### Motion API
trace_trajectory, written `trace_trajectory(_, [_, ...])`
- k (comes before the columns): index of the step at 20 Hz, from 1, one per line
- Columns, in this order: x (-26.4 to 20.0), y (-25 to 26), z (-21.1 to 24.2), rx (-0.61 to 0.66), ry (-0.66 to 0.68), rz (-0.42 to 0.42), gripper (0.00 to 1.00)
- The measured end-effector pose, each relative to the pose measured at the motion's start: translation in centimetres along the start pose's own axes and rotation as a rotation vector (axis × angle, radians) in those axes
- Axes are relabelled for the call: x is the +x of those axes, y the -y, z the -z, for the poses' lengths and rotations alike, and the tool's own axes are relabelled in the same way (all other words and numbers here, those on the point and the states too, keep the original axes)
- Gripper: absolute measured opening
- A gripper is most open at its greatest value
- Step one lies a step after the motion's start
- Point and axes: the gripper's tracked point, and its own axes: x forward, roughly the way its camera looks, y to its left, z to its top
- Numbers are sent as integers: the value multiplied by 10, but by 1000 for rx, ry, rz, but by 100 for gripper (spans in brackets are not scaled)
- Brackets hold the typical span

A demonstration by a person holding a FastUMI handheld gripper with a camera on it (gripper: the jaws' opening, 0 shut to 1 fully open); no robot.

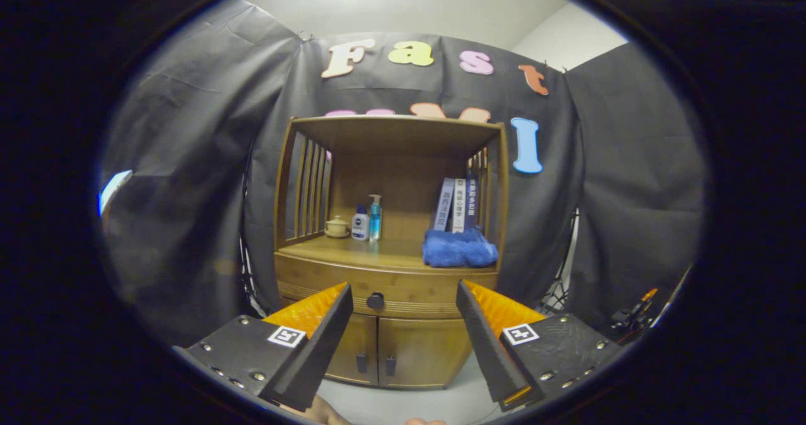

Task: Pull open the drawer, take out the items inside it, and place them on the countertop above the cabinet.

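Observation:
A wooden cabinet [390, 249] stands against the booth wall, some way ahead of me. Its drawer [403, 289] is closed, with a dark round knob [375, 300] on its front. The knob sits beyond my fingers, nearer the left one. My gripper [403, 296] is open, its fingers spread wide with nothing between them. The countertop [365, 252] above the drawer holds a folded blue cloth [459, 249] on its right side. What lies inside the drawer is hidden.
On the countertop's back stand a small lidded ceramic pot [337, 226], a white bottle [360, 223], a blue pump bottle [375, 218] and three upright books [456, 204]. Two lower cabinet doors [393, 349] are closed. Stand legs and cables [630, 315] lie at the right.

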Motion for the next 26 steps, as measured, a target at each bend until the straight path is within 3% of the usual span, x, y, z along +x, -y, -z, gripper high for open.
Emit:
trace_trajectory(10, [158,-45,91,-16,-122,-24,99])
trace_trajectory(15, [203,-59,137,-20,-195,-24,88])
trace_trajectory(22, [231,-56,160,41,-245,12,44])
trace_trajectory(26, [221,-55,163,105,-304,48,32])
